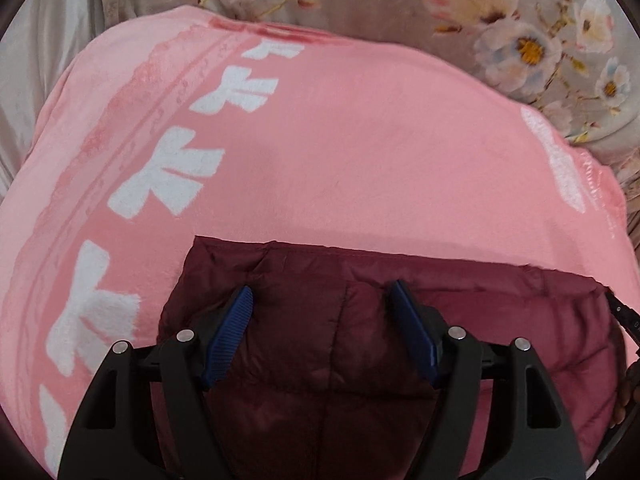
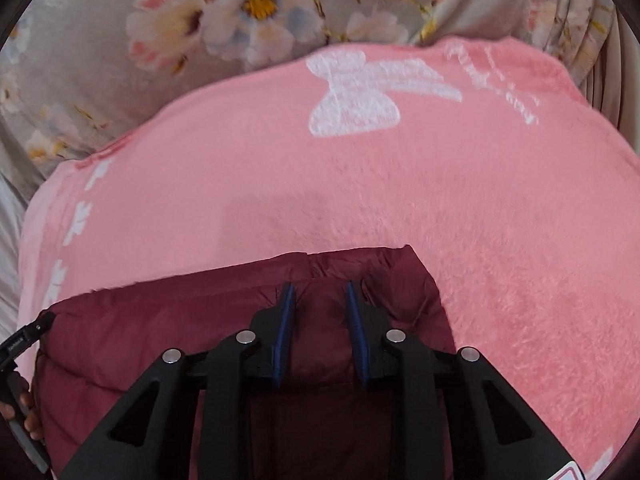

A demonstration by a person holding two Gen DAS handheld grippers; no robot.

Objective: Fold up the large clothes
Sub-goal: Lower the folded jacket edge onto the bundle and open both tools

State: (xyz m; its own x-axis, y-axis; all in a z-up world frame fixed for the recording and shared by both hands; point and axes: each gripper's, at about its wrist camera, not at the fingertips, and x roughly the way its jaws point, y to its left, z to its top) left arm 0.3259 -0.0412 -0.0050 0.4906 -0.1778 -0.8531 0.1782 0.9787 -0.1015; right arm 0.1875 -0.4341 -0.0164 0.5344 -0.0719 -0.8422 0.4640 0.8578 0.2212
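My two cameras look down on a fluffy pink fleece blanket [image 1: 360, 160] printed with white butterflies and a column of white motifs along one edge; it covers most of both views. Beyond its far edge lies a grey satin bedsheet with large pink and white flowers [image 1: 520, 20], bunched in soft folds. Nothing lies on the bare pink pile ahead of the fingers.

The task's thing, a dark maroon quilted puffer garment [image 1: 340, 340], lies flat on the near part of the blanket, its far hem running straight across both views. From the left wrist I see one corner of it at the left; from the right wrist, the opposite corner at the right.

My left gripper [image 1: 322, 300] hangs over the garment near that left corner with its blue ribbed pads [image 1: 228, 332] spread wide, nothing pinched between them. My right gripper [image 2: 320, 296] hangs near the other corner, its pads much closer together but with a clear gap (maroon fabric shows through it, and I cannot tell whether the tips touch the cloth).

At the edge of each view I catch the other gripper's black frame and a bit of the hand [image 2: 28, 412] holding it.

No containers are in sight.
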